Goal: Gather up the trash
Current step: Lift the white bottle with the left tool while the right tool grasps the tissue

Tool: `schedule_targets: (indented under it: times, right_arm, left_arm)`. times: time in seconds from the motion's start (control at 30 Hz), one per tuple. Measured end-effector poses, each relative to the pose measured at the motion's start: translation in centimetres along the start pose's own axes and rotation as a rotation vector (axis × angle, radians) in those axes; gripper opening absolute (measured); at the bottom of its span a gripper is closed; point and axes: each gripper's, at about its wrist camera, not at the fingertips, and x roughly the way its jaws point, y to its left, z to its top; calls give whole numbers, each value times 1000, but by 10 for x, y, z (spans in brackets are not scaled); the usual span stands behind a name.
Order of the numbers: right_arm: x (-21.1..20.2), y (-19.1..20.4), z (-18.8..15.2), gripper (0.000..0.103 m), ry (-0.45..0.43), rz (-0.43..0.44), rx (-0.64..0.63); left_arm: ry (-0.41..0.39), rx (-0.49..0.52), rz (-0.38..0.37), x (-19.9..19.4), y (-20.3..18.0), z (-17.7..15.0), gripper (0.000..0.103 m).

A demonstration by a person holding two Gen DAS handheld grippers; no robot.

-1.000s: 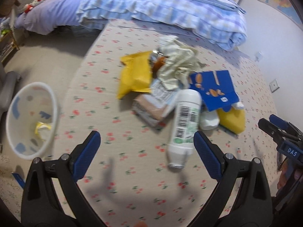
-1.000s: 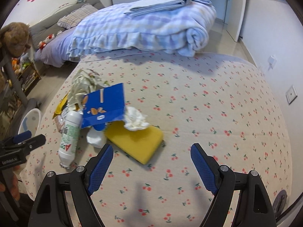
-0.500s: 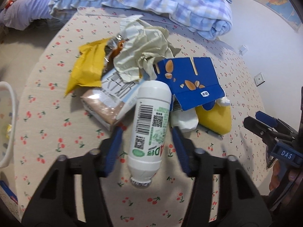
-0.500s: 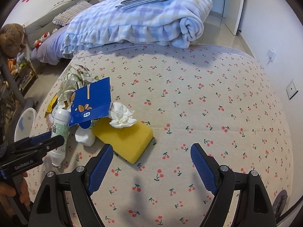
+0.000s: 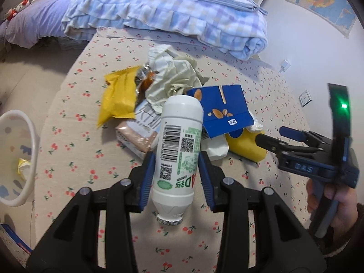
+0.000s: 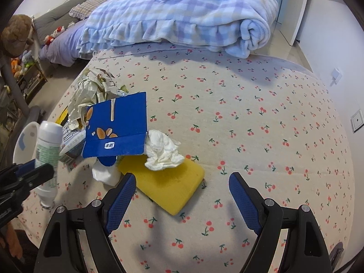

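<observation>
My left gripper (image 5: 176, 173) is shut on a white plastic bottle (image 5: 179, 147) with a green label and barcode, its cap end pointing toward me, lifted off the cherry-print cover (image 6: 250, 118). Behind it lies a trash pile: a yellow wrapper (image 5: 119, 100), crumpled cream paper (image 5: 173, 79), a blue almond carton (image 5: 223, 109), a brown packet (image 5: 134, 136). In the right wrist view my right gripper (image 6: 182, 193) stands open above a yellow sponge (image 6: 168, 184), with a white tissue wad (image 6: 162, 150) beside the blue carton (image 6: 118, 129). The bottle (image 6: 49, 145) shows at the left there.
A white bin (image 5: 20, 159) with a yellow scrap inside stands on the floor at the left. A folded checked blanket (image 6: 182, 18) lies at the back of the bed. A hand (image 5: 334, 202) holds the right gripper at the right edge of the left wrist view.
My left gripper moved in over the bottle and closed on it, and the bottle has lifted off the cover. My right gripper came down closer to the yellow sponge, still open.
</observation>
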Motion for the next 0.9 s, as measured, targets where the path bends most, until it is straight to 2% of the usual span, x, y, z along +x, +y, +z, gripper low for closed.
schedule_targets:
  times: [0.27, 0.33, 0.43, 0.6, 0.7, 0.9]
  right_arm:
    - [18, 18, 14, 84, 0, 4, -61]
    - [20, 24, 17, 81, -12, 4, -95]
    - [23, 31, 19, 66, -9, 18, -132]
    - [26, 34, 19, 32, -1, 11, -150]
    - [22, 31, 18, 26, -12, 13, -146]
    - [5, 20, 15, 24, -34, 41, -103]
  left_arm:
    - [-15, -9, 11, -13, 13, -1, 41]
    - [-14, -16, 13, -15, 16, -3, 41]
    - [-12, -23, 19, -16, 19, -4, 41]
    - [-18, -32, 25, -18, 22, -6, 41]
    - [-24, -38, 28, -21, 24, -7, 41]
    - [-40, -53, 27, -28, 28, -8, 41]
